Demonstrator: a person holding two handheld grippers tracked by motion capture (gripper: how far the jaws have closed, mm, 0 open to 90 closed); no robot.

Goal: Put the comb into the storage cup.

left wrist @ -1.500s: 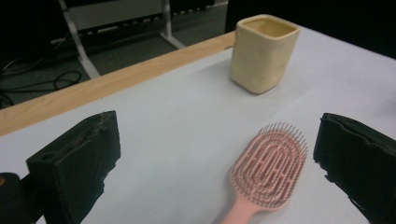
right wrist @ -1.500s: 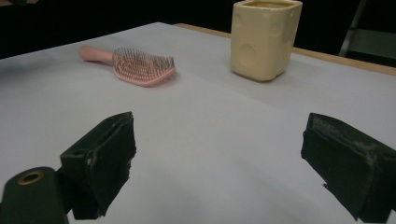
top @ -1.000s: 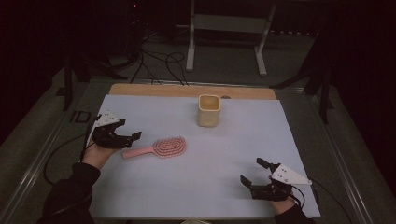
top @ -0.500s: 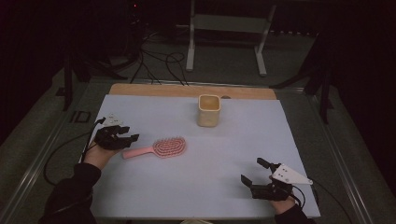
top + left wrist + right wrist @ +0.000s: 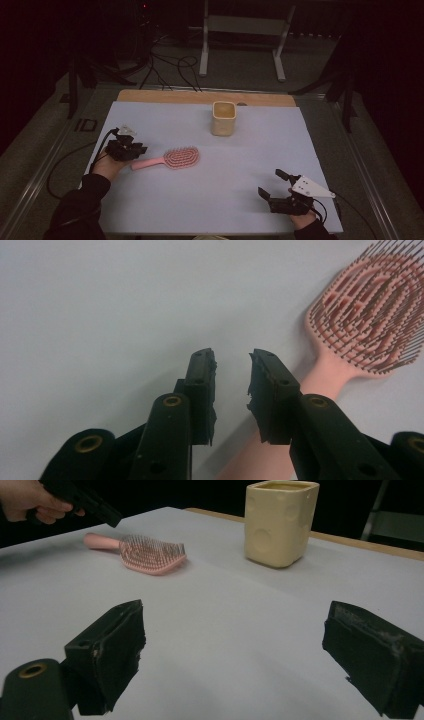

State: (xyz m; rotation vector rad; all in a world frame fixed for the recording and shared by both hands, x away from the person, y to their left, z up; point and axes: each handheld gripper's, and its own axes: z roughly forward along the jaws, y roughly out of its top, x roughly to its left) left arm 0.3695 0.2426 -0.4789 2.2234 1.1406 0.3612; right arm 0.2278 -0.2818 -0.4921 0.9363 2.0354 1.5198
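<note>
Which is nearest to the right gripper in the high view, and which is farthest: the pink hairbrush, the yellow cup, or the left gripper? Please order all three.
Measured from the right gripper at the near right of the table:
1. Pink hairbrush, left of centre, bristles up.
2. Yellow cup, toward the far edge, upright.
3. Left gripper, at the near left, by the hairbrush's handle end.

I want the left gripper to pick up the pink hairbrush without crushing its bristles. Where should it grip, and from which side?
Grip the handle, not the head. The hairbrush lies flat with its bristles up, and the slim handle points toward the left gripper. Come down from above with the jaws straddling the handle across its width; it is probably narrow enough for the open jaws.
</note>
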